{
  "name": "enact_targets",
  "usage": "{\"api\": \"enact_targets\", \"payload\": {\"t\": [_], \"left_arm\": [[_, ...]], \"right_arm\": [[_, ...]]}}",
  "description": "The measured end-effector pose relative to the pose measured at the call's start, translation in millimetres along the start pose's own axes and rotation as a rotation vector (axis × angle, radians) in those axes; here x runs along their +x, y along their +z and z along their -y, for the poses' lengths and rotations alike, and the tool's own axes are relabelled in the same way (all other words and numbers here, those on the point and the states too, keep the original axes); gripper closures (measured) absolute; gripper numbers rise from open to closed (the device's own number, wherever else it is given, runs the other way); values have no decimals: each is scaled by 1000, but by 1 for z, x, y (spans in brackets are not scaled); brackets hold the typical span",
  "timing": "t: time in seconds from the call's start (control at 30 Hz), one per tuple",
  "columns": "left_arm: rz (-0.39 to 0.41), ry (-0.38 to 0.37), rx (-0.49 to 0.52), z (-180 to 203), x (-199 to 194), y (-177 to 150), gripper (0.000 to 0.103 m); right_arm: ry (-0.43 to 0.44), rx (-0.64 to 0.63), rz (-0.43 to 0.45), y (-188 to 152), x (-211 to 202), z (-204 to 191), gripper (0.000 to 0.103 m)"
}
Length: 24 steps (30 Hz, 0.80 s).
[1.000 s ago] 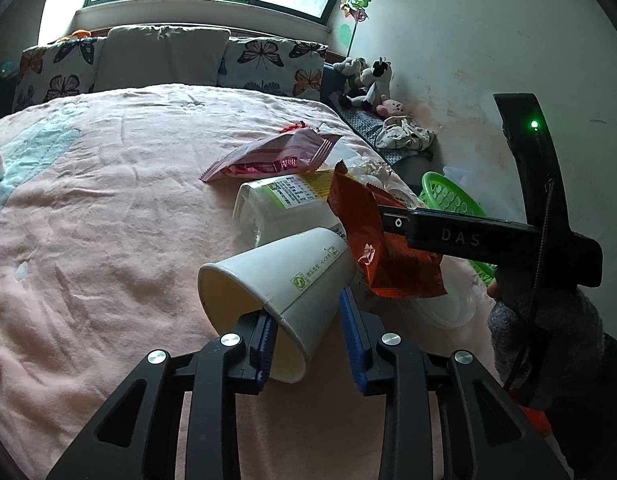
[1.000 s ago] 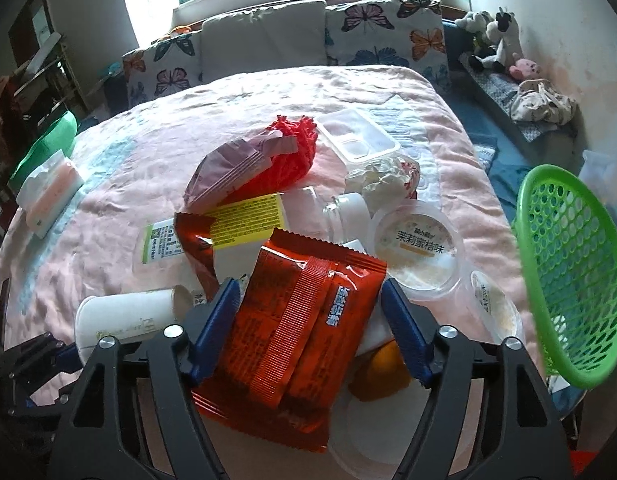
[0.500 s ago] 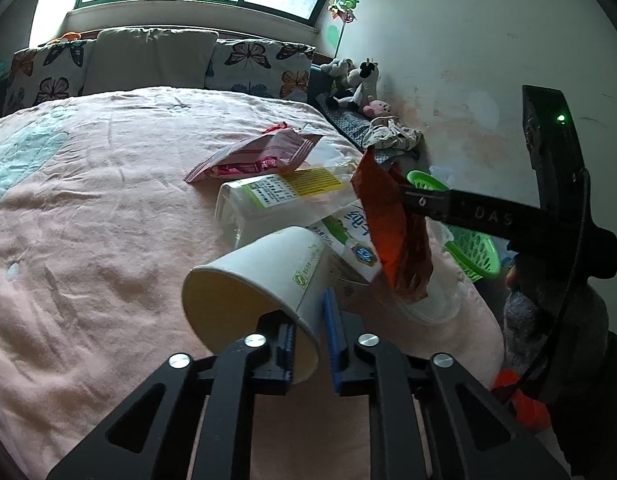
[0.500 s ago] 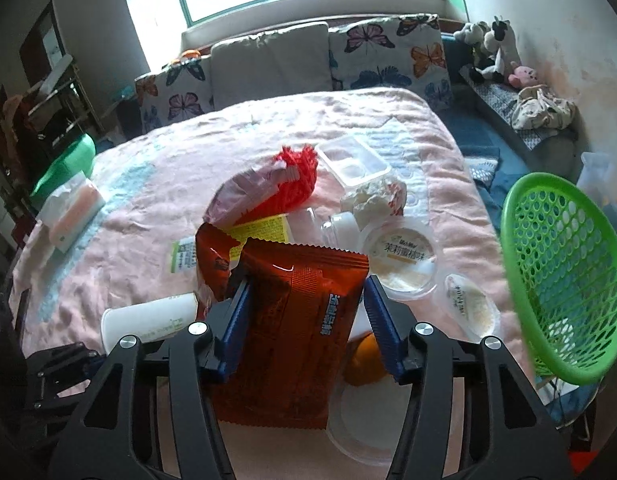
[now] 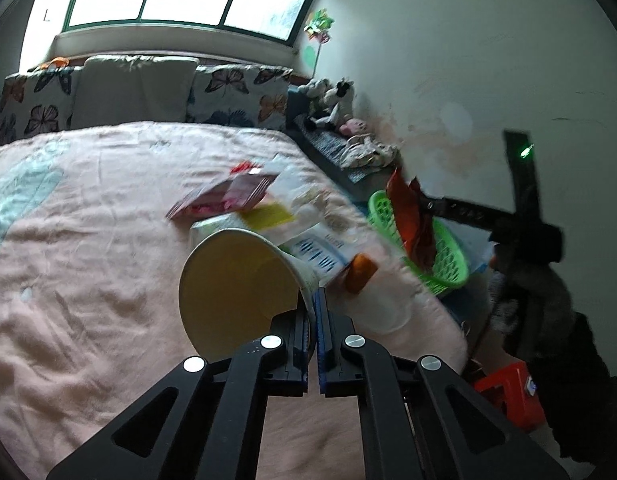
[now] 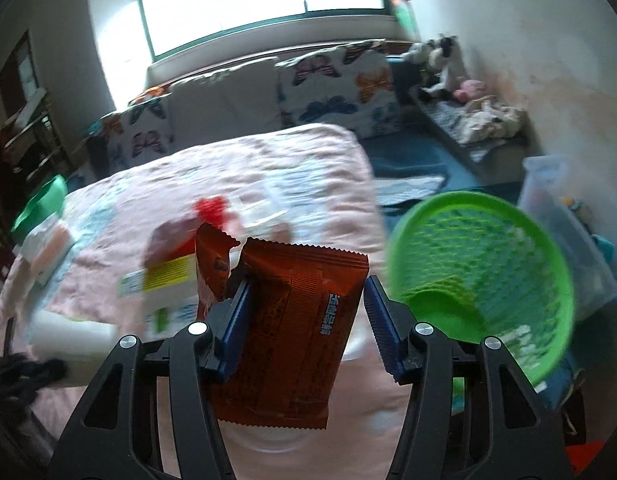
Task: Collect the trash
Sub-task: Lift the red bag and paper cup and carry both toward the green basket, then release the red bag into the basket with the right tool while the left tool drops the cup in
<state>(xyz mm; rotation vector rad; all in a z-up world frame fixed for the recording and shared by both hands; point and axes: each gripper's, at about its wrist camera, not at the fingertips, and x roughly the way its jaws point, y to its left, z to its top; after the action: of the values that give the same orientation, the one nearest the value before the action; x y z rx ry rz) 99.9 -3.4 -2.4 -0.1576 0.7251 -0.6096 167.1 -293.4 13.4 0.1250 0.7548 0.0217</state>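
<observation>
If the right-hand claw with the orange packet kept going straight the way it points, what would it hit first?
Probably the pink bed cover, near its edge. The right gripper points down past the orange wrapper it holds; the green basket sits off to the right. Depth is blurry.

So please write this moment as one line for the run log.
left gripper: jaws shut on white paper cup rim | right gripper: jaws shut on orange foil snack wrapper | green mesh basket: beside bed

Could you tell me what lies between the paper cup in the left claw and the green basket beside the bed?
In the left wrist view, a white and blue printed wrapper and a small orange scrap lie on the pink bedspread between the paper cup and the green basket.
</observation>
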Motion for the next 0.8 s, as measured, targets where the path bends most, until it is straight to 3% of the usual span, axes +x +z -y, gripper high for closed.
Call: {"api": "enact_targets", "payload": {"t": [0.3, 0.47, 0.67, 0.8], "left_arm": [[14, -122, 45, 46, 15, 37, 99], [0, -147, 85, 72, 40, 54, 99], [-28, -174, 120, 97, 70, 73, 99], [-51, -199, 135, 111, 88, 84, 99]], "right_arm": [[-137, 59, -9, 2, 9, 81, 47], [-164, 85, -26, 0, 19, 110, 45], [-177, 98, -40, -1, 33, 130, 32], [-190, 107, -29, -3, 32, 141, 31]]}}
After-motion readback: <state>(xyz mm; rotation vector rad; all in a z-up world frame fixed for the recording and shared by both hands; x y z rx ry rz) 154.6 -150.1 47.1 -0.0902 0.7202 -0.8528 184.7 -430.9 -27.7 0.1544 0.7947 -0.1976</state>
